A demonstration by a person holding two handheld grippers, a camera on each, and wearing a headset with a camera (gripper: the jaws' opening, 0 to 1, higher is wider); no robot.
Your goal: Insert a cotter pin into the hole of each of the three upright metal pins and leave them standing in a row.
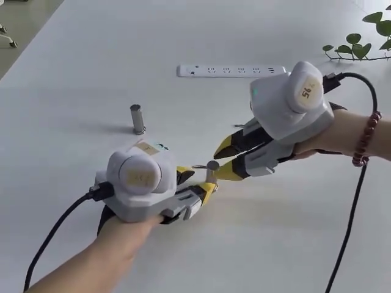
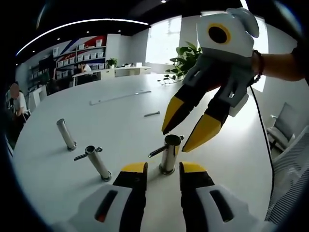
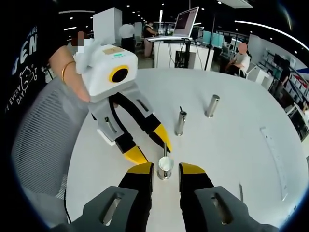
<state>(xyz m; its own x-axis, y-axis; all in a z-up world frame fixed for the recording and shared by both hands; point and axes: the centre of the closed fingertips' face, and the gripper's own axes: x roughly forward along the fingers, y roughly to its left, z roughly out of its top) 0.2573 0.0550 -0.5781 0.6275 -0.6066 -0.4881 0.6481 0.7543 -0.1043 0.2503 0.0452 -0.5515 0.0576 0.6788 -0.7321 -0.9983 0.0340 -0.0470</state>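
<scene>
The nearest metal pin (image 2: 169, 153) stood upright on the white tabletop (image 2: 120, 130), long axis vertical, with a cotter pin (image 2: 157, 151) lying crosswise through its top. It stood between the spread jaws of the left tool (image 2: 162, 169), ungripped. The right tool (image 2: 175, 140), jaws also spread, straddled the pin's head; whether a tip touched the cotter pin could not be told. A second pin (image 2: 96, 162) carried its own crosspiece, and a third pin (image 2: 66, 134) stood bare. A loose cotter pin (image 2: 151, 114) lay farther off. In the head view the right tool's cap read something like "56"; the left cap's label was too blurred.
</scene>
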